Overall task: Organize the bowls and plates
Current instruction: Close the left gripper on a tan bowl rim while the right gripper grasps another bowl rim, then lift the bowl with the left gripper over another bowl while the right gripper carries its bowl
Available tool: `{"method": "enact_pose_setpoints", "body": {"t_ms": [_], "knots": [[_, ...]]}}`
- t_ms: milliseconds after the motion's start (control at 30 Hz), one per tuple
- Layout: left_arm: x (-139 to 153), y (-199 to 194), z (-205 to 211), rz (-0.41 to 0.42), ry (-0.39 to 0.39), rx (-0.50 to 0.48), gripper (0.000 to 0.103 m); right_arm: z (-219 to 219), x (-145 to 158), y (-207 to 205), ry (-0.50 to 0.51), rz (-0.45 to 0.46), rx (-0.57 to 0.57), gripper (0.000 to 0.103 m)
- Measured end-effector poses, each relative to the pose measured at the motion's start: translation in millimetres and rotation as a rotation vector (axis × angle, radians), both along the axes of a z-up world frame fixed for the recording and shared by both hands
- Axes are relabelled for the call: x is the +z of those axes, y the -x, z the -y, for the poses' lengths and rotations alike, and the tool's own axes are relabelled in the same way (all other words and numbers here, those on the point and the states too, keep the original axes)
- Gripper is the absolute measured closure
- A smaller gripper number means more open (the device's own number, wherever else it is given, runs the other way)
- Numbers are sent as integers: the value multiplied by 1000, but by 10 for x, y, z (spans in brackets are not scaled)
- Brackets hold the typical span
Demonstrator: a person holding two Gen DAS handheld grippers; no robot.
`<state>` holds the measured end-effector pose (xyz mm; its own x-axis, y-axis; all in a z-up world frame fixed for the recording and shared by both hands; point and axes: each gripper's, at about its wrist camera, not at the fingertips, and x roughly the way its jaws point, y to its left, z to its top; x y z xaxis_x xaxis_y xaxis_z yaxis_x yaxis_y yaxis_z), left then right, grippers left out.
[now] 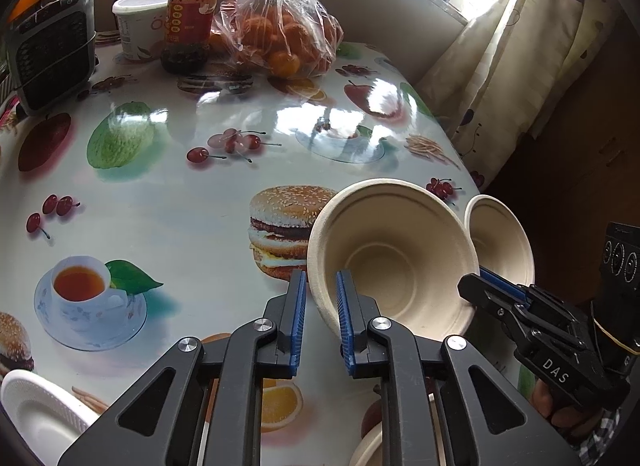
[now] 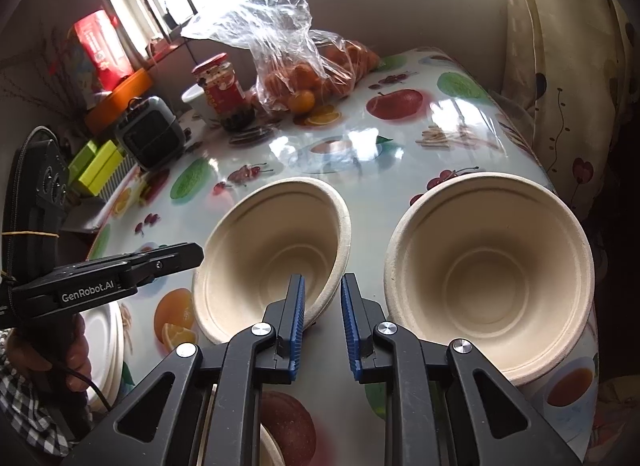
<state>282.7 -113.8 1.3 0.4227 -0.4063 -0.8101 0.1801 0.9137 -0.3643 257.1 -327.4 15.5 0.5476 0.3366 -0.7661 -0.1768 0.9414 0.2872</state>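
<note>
Two beige paper bowls stand on the printed table. In the left wrist view the nearer bowl (image 1: 394, 262) has its left rim between my left gripper's (image 1: 322, 308) open blue pads; the second bowl (image 1: 500, 242) sits right of it. In the right wrist view the left bowl (image 2: 272, 250) has its right rim between my right gripper's (image 2: 323, 314) open pads, and the other bowl (image 2: 490, 278) sits to the right. The right gripper (image 1: 486, 286) reaches this bowl's right rim in the left view. The left gripper (image 2: 176, 254) shows at its left rim. Neither gripper has closed on the rim.
White plates lie at the near left (image 1: 36, 410), also in the right wrist view (image 2: 106, 346). A bag of oranges (image 1: 280, 37), a red jar (image 1: 192, 13), a white tub (image 1: 138, 23) and a small heater (image 1: 52, 53) stand at the back. The curtain (image 1: 520, 65) hangs right.
</note>
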Motion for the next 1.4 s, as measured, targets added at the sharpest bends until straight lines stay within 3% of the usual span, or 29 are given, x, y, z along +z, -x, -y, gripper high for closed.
{"method": "enact_pose_setpoints", "body": {"t_ms": [133,267,467,967,1400], "knots": [[-32,-12,-44,-9,1,25,87,12,-11,-8,-2,-9,-11,85],[-93,-44,-139,-49,72,49,87,29,-20,0,-8,-12,-14,85],[-117,-45,-108,-74,114,33,87,50,-42,-11,-3,-19,-22,85],[-66,-15,-8,-47,80,15,90,35,-38,5,5,-17,-23,85],[185,148,-12,7,74,-14,90,44,133,164,9,13,-36,85]]}}
